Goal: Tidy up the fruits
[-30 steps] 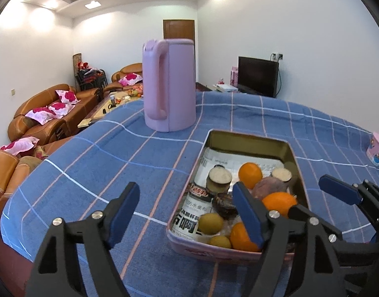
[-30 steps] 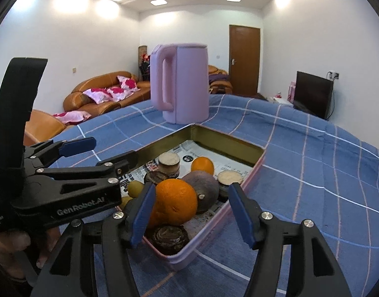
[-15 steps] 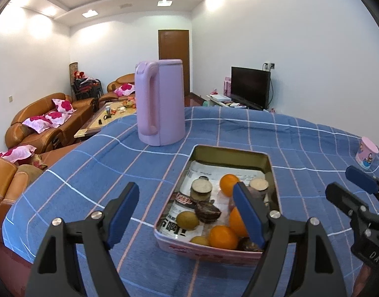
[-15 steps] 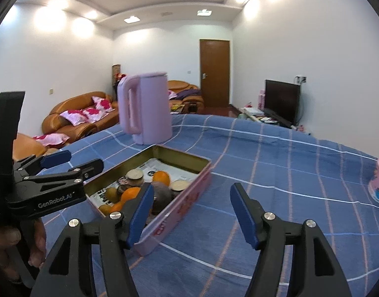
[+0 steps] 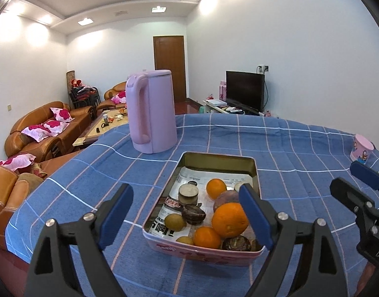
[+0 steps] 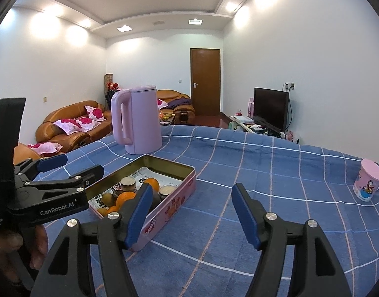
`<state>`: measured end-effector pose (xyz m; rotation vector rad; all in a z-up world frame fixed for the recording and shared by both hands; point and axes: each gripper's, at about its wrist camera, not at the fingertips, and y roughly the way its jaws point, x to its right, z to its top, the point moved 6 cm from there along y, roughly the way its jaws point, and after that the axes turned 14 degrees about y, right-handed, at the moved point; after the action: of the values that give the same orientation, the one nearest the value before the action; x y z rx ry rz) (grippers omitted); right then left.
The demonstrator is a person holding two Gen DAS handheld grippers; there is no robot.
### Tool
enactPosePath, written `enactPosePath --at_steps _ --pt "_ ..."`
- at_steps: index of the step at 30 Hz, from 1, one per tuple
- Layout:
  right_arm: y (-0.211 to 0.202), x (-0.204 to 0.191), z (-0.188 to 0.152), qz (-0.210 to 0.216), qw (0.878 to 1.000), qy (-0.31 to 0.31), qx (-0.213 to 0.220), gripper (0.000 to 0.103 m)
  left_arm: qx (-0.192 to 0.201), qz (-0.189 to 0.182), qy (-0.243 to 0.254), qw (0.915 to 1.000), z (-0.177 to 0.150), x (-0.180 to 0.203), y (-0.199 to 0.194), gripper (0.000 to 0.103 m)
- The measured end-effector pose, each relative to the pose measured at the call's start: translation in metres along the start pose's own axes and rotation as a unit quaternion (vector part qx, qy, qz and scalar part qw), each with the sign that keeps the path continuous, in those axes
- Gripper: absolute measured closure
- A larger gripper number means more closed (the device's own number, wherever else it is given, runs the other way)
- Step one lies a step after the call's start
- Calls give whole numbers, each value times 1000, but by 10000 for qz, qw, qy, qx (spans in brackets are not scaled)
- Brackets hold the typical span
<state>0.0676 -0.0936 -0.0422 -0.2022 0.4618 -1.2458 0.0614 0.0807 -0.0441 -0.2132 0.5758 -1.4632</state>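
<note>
A pink tin (image 5: 201, 250) lined with newspaper sits on the blue checked tablecloth (image 5: 90, 173). It holds a big orange (image 5: 230, 219), two smaller oranges (image 5: 215, 188), a yellow-green fruit (image 5: 174, 221), a dark wrinkled fruit (image 5: 193, 214) and a purple one (image 5: 225, 198). My left gripper (image 5: 185, 193) hangs in front of and above the tin, its jaws opening with nothing between the pads. My right gripper (image 6: 191, 193) hovers to the right of the tin (image 6: 174, 200) over bare cloth, its jaws also opening and empty. In the tin the oranges (image 6: 125, 196) are partly hidden behind its left finger.
A tall pink kettle (image 5: 152, 111) stands on the table behind the tin. A pink printed cup (image 6: 368, 184) stands near the table's right edge. Brown sofas lie beyond the left edge. A hand (image 6: 38, 245) holds the left gripper (image 6: 65, 173) beside the tin.
Both grippers have drawn back and up from the tin. The big orange that stood between the right fingers now lies in the tin, and the right gripper has swung right. The left jaws stand wider.
</note>
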Motion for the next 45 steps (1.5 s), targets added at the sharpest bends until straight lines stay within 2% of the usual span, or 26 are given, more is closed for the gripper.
enactPosePath --at_steps 22,24,29,35,45 --pt "-14 8 3 -56 9999 84 89 34 55 -47 102 9999 3 10 -10 13" --pt "-15 9 3 -69 9999 86 93 34 58 -74 98 9999 3 11 -10 8" --pt "-17 15 5 -107 9998 124 139 34 176 -42 109 9998 7 14 -16 2" --pt "-19 18 5 -131 9997 137 172 34 286 -70 123 9995 11 17 -21 2" --pt "-19 19 5 -129 9997 136 162 34 212 -58 21 9998 9 12 -17 1"
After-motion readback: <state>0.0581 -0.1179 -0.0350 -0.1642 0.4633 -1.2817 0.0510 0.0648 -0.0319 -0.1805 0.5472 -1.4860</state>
